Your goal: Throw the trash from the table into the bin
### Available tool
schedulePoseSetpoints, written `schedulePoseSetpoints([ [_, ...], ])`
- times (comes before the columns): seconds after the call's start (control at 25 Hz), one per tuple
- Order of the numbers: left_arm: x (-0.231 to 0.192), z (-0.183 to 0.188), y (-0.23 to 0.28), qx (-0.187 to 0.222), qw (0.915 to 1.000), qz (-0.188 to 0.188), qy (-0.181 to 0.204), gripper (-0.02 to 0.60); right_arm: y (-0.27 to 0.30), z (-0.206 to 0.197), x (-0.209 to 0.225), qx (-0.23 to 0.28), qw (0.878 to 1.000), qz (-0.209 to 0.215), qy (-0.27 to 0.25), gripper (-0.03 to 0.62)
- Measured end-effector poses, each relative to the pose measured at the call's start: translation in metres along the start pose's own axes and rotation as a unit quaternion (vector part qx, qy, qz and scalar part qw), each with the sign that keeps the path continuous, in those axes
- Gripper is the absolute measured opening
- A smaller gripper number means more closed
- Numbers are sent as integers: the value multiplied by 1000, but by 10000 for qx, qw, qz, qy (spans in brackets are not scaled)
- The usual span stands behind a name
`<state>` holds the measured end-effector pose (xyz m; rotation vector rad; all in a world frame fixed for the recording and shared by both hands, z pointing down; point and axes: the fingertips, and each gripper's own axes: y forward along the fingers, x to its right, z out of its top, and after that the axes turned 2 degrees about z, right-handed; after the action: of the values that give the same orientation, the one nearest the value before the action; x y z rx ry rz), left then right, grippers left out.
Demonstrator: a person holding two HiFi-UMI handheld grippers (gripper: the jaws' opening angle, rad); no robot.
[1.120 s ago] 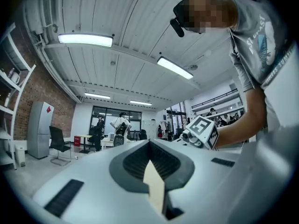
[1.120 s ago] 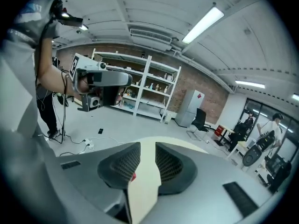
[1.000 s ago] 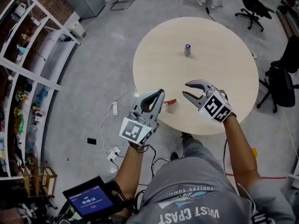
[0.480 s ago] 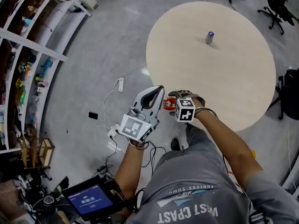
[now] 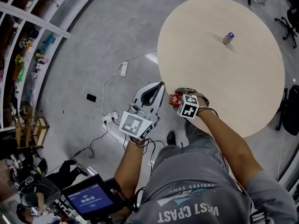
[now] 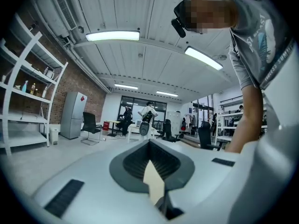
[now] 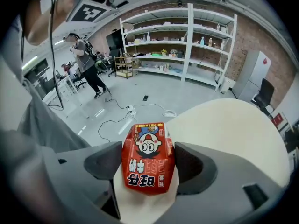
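A red snack packet [image 7: 148, 160] lies at the near edge of the round beige table [image 5: 224, 78]. My right gripper [image 7: 149, 163] points steeply down over it, jaws spread wide on either side of the packet, not visibly pressing it. From the head view the packet [image 5: 173, 99] peeks out beside the right gripper [image 5: 177, 94]. My left gripper [image 5: 159, 90] hangs just off the table's edge, left of the packet, jaws shut and empty; in the left gripper view its tips [image 6: 152, 148] meet, aimed level across the room. A small can [image 5: 228, 38] stands far back on the table.
A power strip [image 5: 123, 69] and cables lie on the grey floor left of the table. White shelving [image 5: 28, 27] runs along the left wall. A dark office chair [image 5: 292, 111] stands at the table's right side. No bin is in view.
My right gripper has dropped from above the table to its near edge and now straddles the red packet. The left gripper has shifted only slightly and stayed shut.
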<state>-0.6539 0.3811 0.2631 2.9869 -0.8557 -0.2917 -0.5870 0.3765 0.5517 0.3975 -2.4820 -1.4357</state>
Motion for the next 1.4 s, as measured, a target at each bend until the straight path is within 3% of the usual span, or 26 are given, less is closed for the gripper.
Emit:
schedulePoseSetpoints([
  [0.16,8,1,2,56,9998,-179,62,35,-20,8,11,328,9977,-404,431,356],
  [0.32,17,5,5,136,9990,-388,162,35,-76,31,34,1032,9862,-1001,826,356],
  [0.6,30,21,5,505,9933,-888,538,35,-198,71,48,2282,9413,-2153,1246,356],
  [0.72,43,57,-5,840,9880,-1127,640,35,-257,94,25,2605,9220,-2570,1267,356],
  [0.84,69,91,-32,910,9830,-1374,813,35,-313,122,-18,2815,9065,-2896,1229,356],
  [0.92,95,101,-29,1040,9773,-1604,913,35,-342,117,-34,2924,8953,-3133,1215,356],
  [1.08,150,108,-2,1316,9572,-2324,1115,35,-386,82,-52,2932,8675,-3779,1364,356],
  [1.24,204,117,3,1539,9372,-2965,1002,35,-418,49,-87,2780,8434,-4293,1647,356],
  [1.4,272,103,20,1496,9153,-3607,987,35,-451,-9,-126,2665,8118,-4792,2010,356],
])
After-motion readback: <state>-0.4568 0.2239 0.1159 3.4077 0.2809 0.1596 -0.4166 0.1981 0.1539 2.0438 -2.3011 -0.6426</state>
